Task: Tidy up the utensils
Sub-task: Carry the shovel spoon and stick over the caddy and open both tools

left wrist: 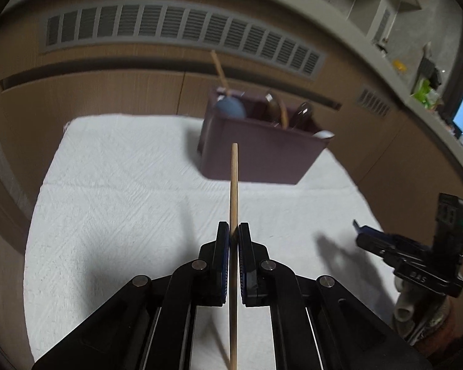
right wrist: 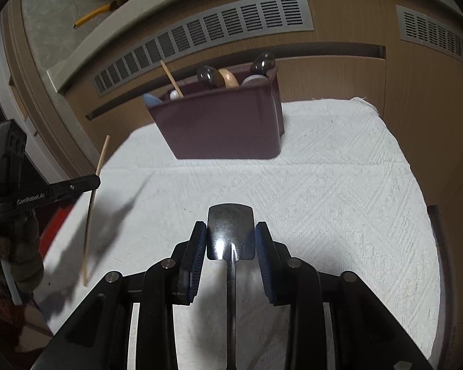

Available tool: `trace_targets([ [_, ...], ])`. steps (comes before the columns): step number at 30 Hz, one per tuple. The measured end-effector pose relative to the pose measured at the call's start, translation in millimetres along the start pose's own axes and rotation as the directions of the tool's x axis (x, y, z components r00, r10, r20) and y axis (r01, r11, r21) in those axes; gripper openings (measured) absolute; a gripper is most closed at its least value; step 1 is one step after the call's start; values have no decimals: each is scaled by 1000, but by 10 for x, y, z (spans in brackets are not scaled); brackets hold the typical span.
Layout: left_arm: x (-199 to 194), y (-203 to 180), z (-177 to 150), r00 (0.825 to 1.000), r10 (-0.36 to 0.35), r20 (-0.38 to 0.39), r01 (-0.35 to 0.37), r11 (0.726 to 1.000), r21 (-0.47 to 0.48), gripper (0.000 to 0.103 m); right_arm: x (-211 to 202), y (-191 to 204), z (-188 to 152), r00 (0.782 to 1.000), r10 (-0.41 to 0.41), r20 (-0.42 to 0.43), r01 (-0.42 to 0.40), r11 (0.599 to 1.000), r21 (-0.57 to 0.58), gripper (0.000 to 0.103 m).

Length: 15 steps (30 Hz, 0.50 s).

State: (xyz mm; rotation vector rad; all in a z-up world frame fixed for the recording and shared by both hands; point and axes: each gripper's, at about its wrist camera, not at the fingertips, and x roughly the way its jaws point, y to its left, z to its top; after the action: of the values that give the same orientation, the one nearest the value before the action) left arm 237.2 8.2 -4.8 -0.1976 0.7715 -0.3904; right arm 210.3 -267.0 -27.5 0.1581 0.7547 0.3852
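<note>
left tongs [left wrist: 234, 234] clenched on chopstick [left wrist: 233, 185]; right tongs [right wrist: 230, 239] grasping metal spatula [right wrist: 230, 231]

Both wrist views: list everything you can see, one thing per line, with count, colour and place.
Utensil bin: one, maroon, at the far end of the cloth, already holding several utensils.
Utensils in the bin: a wooden stick, two dark spoon-like heads, a tan piece, a blue head, pale pieces; exact count unclear.
Wooden chopstick: one, light wood, clamped upright in the left gripper.
Metal utensil: one, dark shiny steel with a squared end, between the right gripper's pads.
Cloth: one, white, textured, covering the work surface.
Vent grilles: grey, in the wooden panel behind.
Left gripper: black, shut on the chopstick.
Right gripper: black with blue pads, shut on the metal utensil.
</note>
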Motion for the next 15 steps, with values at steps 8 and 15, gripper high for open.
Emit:
trace_targets([
  [8,-228,-203,267,990,-62,123,60,998,24,5,-155,155,198,998,14,64,-14,1000,-14,30],
  [15,-423,-264,652,971,-134,200,132,991,22,5,-375,247,579,988,33,154,-28,999,-37,29],
])
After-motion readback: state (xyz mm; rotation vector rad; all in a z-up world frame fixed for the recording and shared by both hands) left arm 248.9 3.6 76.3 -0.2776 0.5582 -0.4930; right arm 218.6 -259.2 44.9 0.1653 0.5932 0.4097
